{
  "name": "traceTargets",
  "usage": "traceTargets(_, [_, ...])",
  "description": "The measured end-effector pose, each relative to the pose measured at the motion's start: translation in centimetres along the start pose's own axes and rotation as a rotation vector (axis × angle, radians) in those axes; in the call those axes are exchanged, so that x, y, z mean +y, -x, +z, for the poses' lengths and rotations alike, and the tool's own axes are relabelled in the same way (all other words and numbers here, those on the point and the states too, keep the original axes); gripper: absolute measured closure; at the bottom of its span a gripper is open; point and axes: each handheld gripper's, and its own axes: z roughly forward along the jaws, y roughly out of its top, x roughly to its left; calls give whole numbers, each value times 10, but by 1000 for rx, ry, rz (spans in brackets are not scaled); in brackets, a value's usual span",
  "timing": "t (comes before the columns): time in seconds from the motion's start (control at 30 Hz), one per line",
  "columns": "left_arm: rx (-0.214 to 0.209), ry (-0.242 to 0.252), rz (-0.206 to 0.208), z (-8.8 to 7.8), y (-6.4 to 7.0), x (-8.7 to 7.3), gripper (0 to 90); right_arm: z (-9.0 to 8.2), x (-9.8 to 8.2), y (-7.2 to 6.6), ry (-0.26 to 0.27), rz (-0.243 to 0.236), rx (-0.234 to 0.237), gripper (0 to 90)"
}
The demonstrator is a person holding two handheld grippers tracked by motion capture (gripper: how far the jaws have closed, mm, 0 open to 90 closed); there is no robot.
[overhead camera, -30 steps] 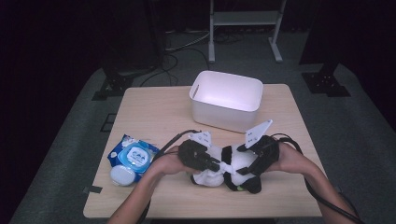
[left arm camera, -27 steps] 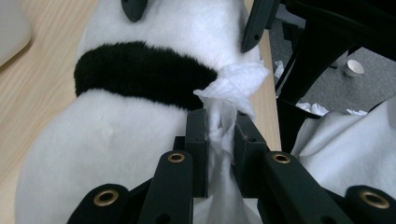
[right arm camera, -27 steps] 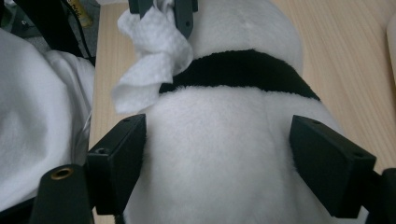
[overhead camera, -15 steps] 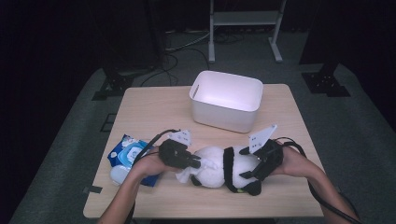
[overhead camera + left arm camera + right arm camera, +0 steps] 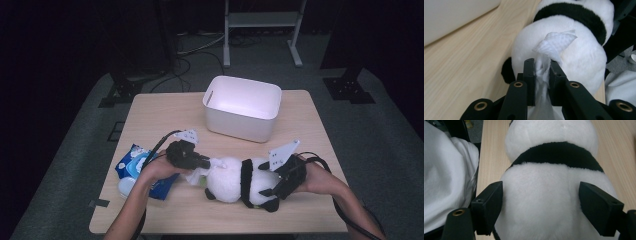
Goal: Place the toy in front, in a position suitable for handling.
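A black-and-white panda plush (image 5: 227, 180) lies on its side near the front edge of the wooden table (image 5: 165, 115). My left gripper (image 5: 205, 164) is at the plush's left end, shut on a crumpled white wipe (image 5: 556, 42) that touches the white fur (image 5: 584, 57); the left gripper view shows the jaws (image 5: 542, 65) pinching it. My right gripper (image 5: 265, 179) holds the plush's right end. In the right gripper view its wide-set jaws (image 5: 541, 202) press into both sides of the white fur (image 5: 544, 177), just below the black band.
A white rectangular bin (image 5: 242, 107) stands at the back middle of the table. A blue pack of wipes (image 5: 135, 162) lies at the front left under my left forearm. White cloth (image 5: 446, 175) on the person's lap sits beside the table edge.
My left gripper has slid left along the plush with the wipe, from its middle to its left end. The right gripper and the plush have stayed where they were.
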Motion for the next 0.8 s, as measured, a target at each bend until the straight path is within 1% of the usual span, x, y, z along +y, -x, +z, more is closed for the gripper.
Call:
traceTargets(0.1, [-8,-13,13,5,1,8,785,-1,1,-1,-12,7,1,202])
traceTargets(0.17, [-16,-23,18,9,1,11,785,-2,4,-1,-18,11,5,198])
traceTargets(0.23, [-27,-23,5,11,0,9,785,-5,6,1,-11,33,14,208])
traceTargets(0.3, [-47,-14,-7,11,-2,5,785,-11,6,5,14,64,33,235])
traceTargets(0.33, [-59,-12,-13,11,-2,3,785,-15,6,8,33,83,32,234])
traceTargets(0.37, [-69,-14,-13,10,-3,1,785,-18,5,11,45,99,14,230])
traceTargets(0.4, [-73,-15,-16,9,-3,-1,785,-19,4,15,39,113,-9,209])
traceTargets(0.43, [-74,-10,-20,7,-3,-2,784,-17,2,18,25,126,-16,191])
traceTargets(0.5, [-60,-1,-25,4,-4,-2,784,-13,-1,22,13,147,3,191])
traceTargets(0.53, [-50,-3,-25,3,-5,-2,779,-11,-2,23,7,149,6,191])
traceTargets(0.57, [-50,-3,-25,3,-5,-2,778,-11,-3,23,6,144,12,192])
traceTargets(0.6, [-35,-7,-24,3,-7,-1,778,-10,-2,22,2,137,16,193])
traceTargets(0.63, [-34,-11,-27,4,-9,0,778,-9,-2,21,2,129,17,193])
traceTargets(0.7, [-43,-9,-29,7,-8,4,778,-8,0,19,-7,125,30,192])
traceTargets(0.73, [-48,-11,-22,9,-8,5,778,-7,1,18,-10,119,29,189])
traceTargets(0.8, [-65,-1,-15,11,-5,9,778,-6,3,17,-15,118,31,183])
